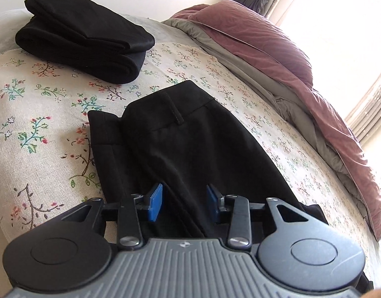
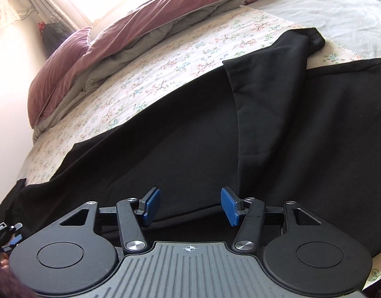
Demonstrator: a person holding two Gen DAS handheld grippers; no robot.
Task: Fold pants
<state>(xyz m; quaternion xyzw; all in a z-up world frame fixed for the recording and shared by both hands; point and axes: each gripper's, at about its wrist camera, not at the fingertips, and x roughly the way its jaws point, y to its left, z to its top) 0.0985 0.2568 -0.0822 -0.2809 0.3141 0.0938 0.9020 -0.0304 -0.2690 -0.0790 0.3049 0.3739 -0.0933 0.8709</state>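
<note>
Black pants (image 1: 180,144) lie on the floral bedspread (image 1: 41,129), the waistband with a belt loop at the far end in the left wrist view. My left gripper (image 1: 184,202) hovers over the near part of them, blue pads apart, fabric below and between the pads but not pinched. In the right wrist view the pants (image 2: 190,144) spread wide, one leg end (image 2: 272,84) folded over the other. My right gripper (image 2: 190,206) stands open just above the near edge of the cloth, nothing pressed between its pads.
A folded stack of black garments (image 1: 83,34) sits at the far left of the bed. A mauve duvet (image 1: 277,44) with grey lining is bunched along the window side (image 2: 120,37). Part of the other gripper (image 2: 4,233) shows at the lower left.
</note>
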